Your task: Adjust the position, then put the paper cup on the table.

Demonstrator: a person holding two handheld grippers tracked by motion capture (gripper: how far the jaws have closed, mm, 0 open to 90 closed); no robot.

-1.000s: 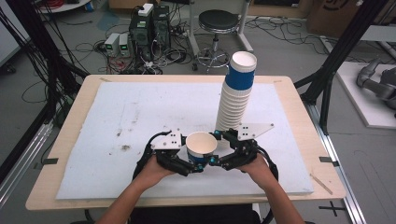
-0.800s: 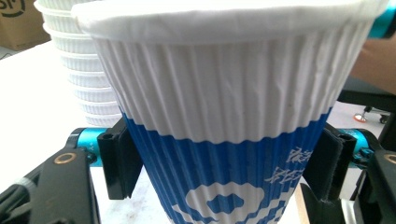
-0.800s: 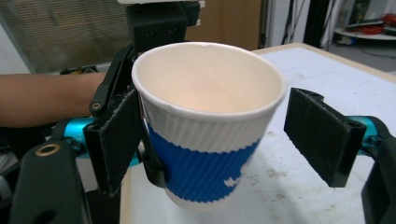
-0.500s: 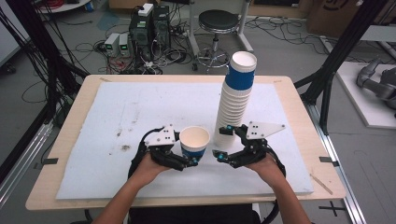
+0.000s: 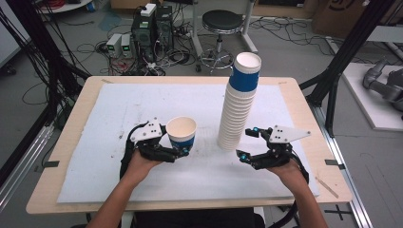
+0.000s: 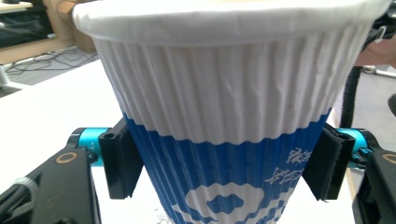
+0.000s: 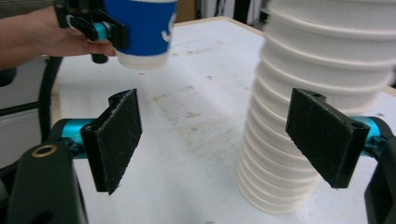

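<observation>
The left gripper (image 5: 177,151) is closed on a single paper cup (image 5: 181,133), with its two black jaws pressing the blue lower part from both sides. The cup stands upright between the jaws, mouth up, its long axis vertical, and in the right gripper view its base (image 7: 142,59) hangs a little above the white mat (image 5: 119,109). To the right of this cup, well apart, stands the tall stack of cups (image 5: 239,107) on the mat, leaning slightly. The right gripper (image 5: 248,144) is just beside the foot of the stack, jaws wide open and holding nothing (the stack lies ahead of it, toward its right jaw). I judge the right hand (image 5: 290,167) is nearer to the stack, so a next cup would be taken by approaching its side.
</observation>
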